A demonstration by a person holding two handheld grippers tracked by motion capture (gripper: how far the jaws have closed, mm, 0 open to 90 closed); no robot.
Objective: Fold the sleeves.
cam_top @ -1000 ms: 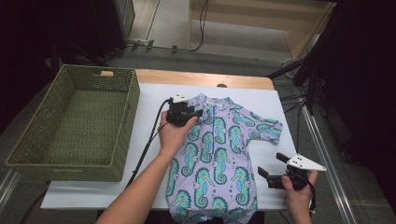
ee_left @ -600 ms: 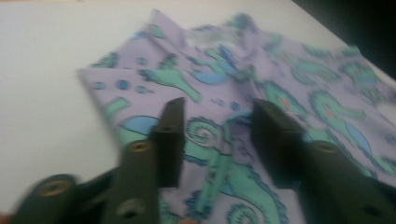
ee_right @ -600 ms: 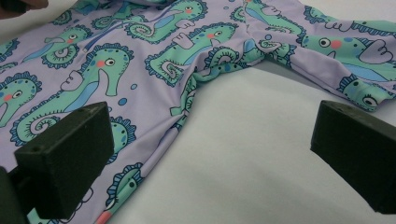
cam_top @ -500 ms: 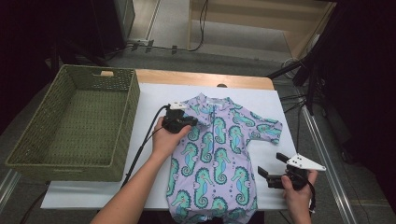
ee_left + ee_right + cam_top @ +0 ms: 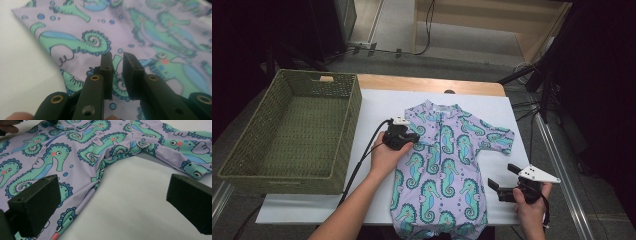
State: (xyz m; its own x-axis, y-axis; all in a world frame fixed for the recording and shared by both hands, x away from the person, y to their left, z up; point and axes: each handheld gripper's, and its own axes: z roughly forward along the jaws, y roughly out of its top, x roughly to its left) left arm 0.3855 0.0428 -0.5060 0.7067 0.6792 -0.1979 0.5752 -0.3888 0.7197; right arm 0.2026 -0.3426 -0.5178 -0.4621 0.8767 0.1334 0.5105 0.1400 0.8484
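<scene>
Left gripper [image 5: 408,138] has lowered onto the left sleeve of the lilac seahorse-print baby suit [image 5: 442,170] lying flat mid-table; jaws just closing, nearly pinched, fabric between them. Sleeve fold likely next. Right gripper [image 5: 507,181] waits wide open, empty.

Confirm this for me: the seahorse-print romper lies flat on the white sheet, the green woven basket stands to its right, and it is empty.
One thing is off: the green woven basket stands to the left of the seahorse-print romper, not its right, as the high view shows. The rest holds: the romper lies flat on the white sheet, and the basket is empty.
</scene>
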